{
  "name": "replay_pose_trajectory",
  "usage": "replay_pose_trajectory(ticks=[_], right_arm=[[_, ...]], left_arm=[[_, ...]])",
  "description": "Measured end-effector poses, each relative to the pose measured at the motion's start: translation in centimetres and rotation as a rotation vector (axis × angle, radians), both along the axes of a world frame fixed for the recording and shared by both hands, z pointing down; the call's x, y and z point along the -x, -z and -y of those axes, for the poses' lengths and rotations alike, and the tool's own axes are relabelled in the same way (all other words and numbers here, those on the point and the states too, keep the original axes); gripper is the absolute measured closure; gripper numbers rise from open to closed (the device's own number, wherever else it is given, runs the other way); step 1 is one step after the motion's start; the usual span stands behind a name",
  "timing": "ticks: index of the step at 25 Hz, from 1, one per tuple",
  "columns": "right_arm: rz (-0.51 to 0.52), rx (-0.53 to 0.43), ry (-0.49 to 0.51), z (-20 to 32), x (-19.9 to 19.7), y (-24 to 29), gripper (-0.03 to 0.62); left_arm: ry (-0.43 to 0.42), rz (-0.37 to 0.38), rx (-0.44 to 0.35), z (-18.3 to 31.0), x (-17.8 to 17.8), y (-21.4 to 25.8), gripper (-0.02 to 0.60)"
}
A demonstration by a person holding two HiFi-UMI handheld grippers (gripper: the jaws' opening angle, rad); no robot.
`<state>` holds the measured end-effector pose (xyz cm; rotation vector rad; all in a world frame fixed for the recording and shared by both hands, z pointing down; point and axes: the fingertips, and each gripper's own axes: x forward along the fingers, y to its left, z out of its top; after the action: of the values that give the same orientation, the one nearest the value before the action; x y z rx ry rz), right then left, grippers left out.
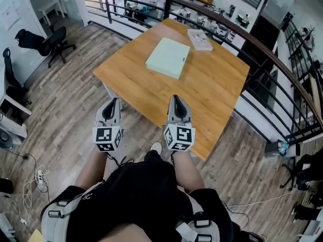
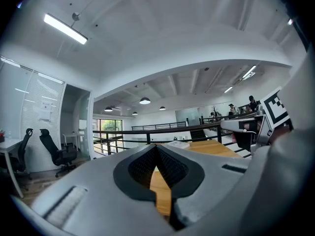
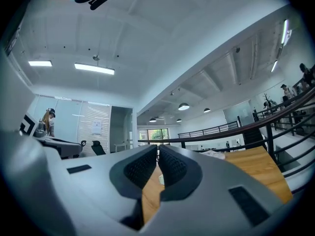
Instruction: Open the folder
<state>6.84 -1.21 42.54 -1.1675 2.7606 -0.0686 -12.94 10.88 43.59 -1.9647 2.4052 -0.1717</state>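
Both tools, left tool (image 1: 114, 102) and right tool (image 1: 175, 99), are shut with nothing between the jaws, and are held short of the desk (image 1: 217, 95). The pale green folder (image 1: 168, 57) lies closed and flat at the desk's middle, well apart from them. The cover's free edge, not yet identifiable, is best lifted by one tool while the back is pinned by the other. The booklet (image 1: 200, 39) just beyond should be left undisturbed.

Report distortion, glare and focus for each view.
Head view: fisheye bends the railing into an arc; the light is even, and the folder and table are sharp, without hard shadows. Left gripper view: dark rounded corners, the strip light blown out, the left hand-held gripper close and slightly soft. Right gripper view: similar dark corners, ceiling lights glaring, the right hand-held gripper soft in the foreground.
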Motion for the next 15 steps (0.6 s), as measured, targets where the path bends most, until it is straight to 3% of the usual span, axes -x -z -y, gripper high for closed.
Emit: replay_pose_trajectory(ticks=[6, 15], right_arm=[[0.012, 0.009, -0.019, 7.3, 2.1, 0.2, 0.588], [0.002, 0.041, -0.075, 16.9, 1.5, -1.2, 0.588]], left_arm=[[-0.031, 0.031, -0.012, 8.1, 2.3, 2.2, 0.578], [-0.113, 0.006, 0.03, 20.2, 1.5, 1.2, 0.578]])
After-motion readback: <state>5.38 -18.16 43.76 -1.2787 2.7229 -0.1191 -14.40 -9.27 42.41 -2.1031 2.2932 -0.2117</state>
